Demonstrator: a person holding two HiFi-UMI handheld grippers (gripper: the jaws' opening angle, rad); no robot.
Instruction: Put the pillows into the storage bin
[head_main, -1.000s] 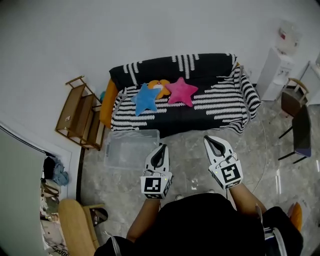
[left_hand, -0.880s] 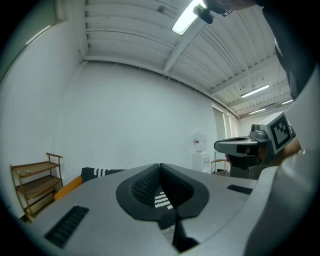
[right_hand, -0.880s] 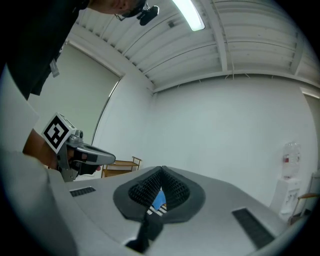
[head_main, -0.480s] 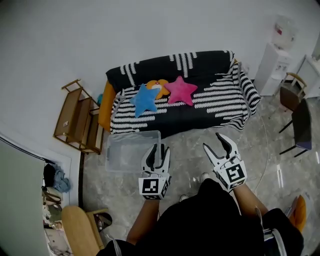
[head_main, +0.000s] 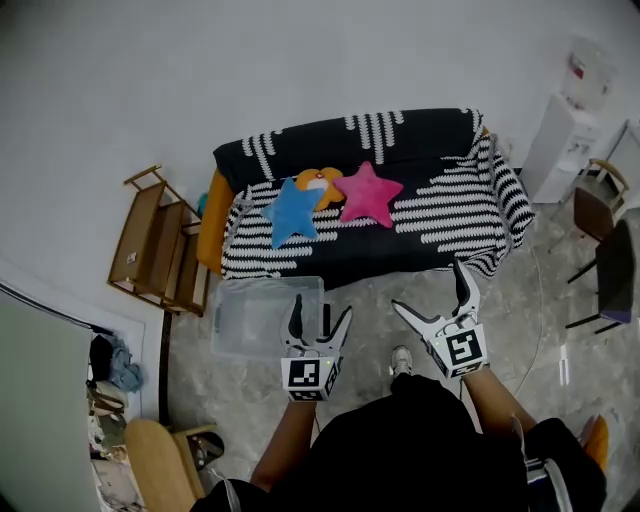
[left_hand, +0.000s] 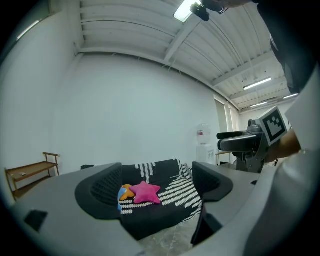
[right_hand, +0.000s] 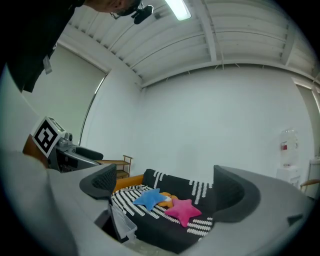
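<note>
The task is at its opening step, the approach to the first pillow; nothing is in the bin yet. The blue star-shaped plush pillow, the round orange pillow half hidden behind it and the pink star-shaped plush pillow all lie together on the seat of the black sofa with white stripes, well apart from both grippers. The clear plastic storage bin stands empty on the grey stone floor, just in front of the sofa's left end.

The left gripper is beside the bin's near corner. Its jaws have just been opening and stand spread wide, with only the distant sofa showing between them. The right gripper has likewise just opened its jaws wide, and they hold nothing.

The next move probably calls for carrying the spread jaws forward to the seat and closing deep on a star's arm, since the soft plush will likely give. The blue star suits the left gripper and the pink one the right.
</note>
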